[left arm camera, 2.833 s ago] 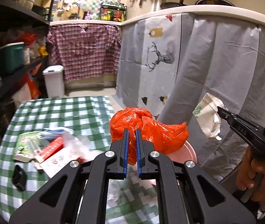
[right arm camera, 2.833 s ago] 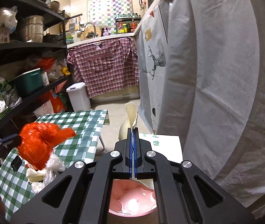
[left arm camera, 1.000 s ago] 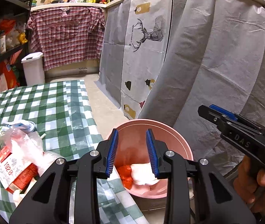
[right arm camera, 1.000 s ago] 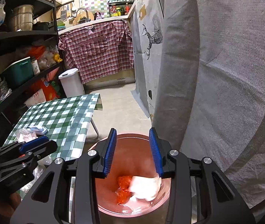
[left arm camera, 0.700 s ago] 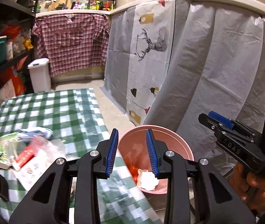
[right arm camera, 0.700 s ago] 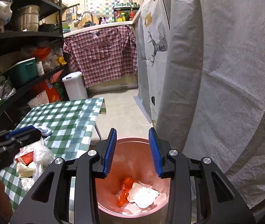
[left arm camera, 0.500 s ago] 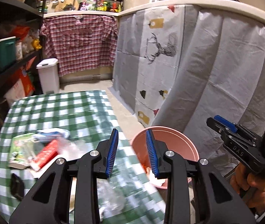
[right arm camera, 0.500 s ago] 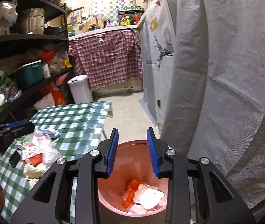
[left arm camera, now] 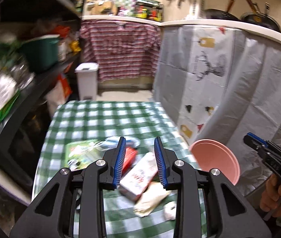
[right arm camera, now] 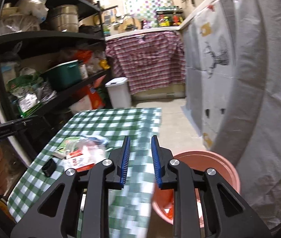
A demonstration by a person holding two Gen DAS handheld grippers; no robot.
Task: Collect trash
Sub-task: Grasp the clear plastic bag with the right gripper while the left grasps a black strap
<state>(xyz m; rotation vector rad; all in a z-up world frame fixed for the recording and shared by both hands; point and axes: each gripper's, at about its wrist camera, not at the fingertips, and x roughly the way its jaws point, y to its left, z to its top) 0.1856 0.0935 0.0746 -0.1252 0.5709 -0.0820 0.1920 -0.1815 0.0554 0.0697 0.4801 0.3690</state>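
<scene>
Trash lies on the green checked table (left arm camera: 104, 119): a white and red carton (left arm camera: 138, 176), a green packet (left arm camera: 81, 150) and crumpled paper (left arm camera: 152, 200). My left gripper (left arm camera: 139, 139) hovers open above that pile, touching nothing. The pink bin (left arm camera: 215, 160) stands on the floor at the table's right edge. An orange bag (right arm camera: 170, 214) and white paper lie inside it. My right gripper (right arm camera: 141, 137) hangs over the table's edge beside the bin (right arm camera: 209, 162), jaws closing with nothing between them. The pile (right arm camera: 81, 154) is to its left.
A small black object (right arm camera: 49, 166) sits near the table's left edge. Black shelves (right arm camera: 51, 37) full of goods line the left side. A white pedal bin (right arm camera: 118, 93) stands on the floor behind the table. Grey curtains (left arm camera: 239, 79) hang under the counter on the right.
The orange bag and white paper once held now lie in the bin. Both grippers have swung left from over the bin toward the table. The right jaws stand narrower.
</scene>
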